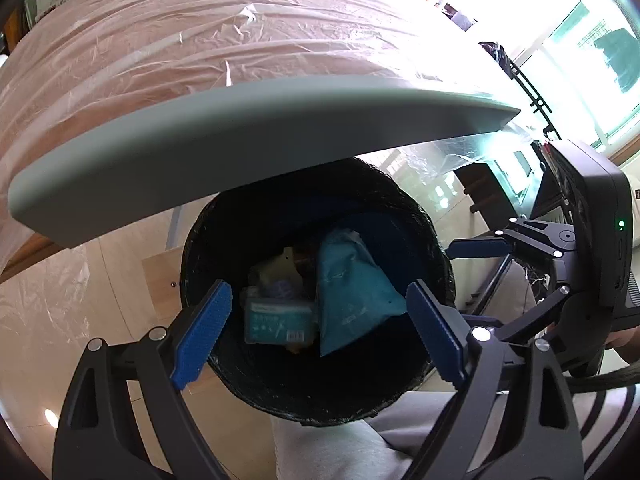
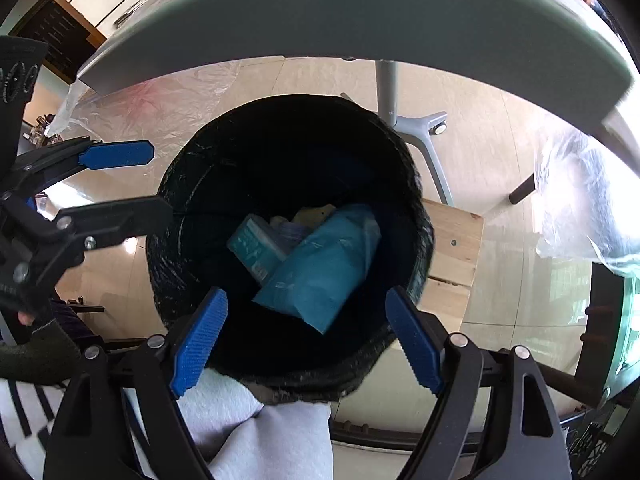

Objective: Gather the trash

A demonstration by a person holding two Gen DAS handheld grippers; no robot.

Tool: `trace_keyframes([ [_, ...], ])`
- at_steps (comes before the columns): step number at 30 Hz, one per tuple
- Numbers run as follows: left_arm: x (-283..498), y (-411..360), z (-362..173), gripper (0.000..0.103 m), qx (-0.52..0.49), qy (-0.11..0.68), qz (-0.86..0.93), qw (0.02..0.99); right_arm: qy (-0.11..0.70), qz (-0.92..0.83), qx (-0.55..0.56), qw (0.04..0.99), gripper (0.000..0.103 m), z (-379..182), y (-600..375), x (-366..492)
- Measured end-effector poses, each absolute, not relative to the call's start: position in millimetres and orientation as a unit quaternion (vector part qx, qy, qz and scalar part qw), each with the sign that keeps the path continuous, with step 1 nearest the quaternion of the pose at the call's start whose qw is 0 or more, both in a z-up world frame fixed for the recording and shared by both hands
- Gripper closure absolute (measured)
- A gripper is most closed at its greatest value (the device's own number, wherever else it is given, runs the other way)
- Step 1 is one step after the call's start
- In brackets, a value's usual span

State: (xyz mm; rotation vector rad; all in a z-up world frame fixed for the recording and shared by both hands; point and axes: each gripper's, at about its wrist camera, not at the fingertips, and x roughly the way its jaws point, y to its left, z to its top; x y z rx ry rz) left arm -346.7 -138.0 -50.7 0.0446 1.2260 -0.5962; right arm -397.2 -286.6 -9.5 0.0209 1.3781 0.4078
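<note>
A round bin with a black liner (image 1: 192,248) (image 2: 422,220) stands on the floor under a table's edge. Inside it lie a teal plastic bag (image 1: 352,288) (image 2: 324,264), a teal tissue pack (image 1: 276,320) (image 2: 252,244) and a pale yellow scrap (image 1: 276,268) (image 2: 316,212). My left gripper (image 1: 318,286) (image 2: 162,182) hangs open over the bin's mouth, its blue pads wide apart and bare. My right gripper (image 2: 306,294) also stands open above the bin with nothing between its pads. One blue finger (image 1: 480,247) of it shows at the right in the left wrist view.
The grey table edge (image 1: 240,140) (image 2: 360,12) overhangs the bin's far side, its top covered in clear plastic sheet (image 1: 200,32). A grey table leg with a caster (image 2: 424,128) and a wooden board (image 2: 452,248) lie beyond. A person's grey trouser leg (image 1: 340,448) (image 2: 260,432) touches the near rim.
</note>
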Motion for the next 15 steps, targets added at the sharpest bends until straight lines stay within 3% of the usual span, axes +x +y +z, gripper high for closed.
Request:
trace_keyframes([
  [4, -361, -132, -27, 0.013, 0.025, 0.551, -0.285, 0.784, 0.620, 0.191, 0.018, 0.761, 0.023, 17, -299, -407],
  [8, -377, -118, 32, 0.013, 0.024, 0.491, -0.301, 0.817, 0.569, 0.215, 0.033, 0.793, 0.022, 81, -316, -415],
  [11, -365, -101, 70, 0.001, 0.018, 0.434, -0.269, 0.860, 0.497, 0.191, 0.030, 0.846, 0.006, 131, -335, -396],
  [15, -302, -68, 95, 0.001, -0.018, 0.389, -0.189, 0.901, 0.433, 0.119, 0.038, 0.893, 0.004, 162, -369, -324],
])
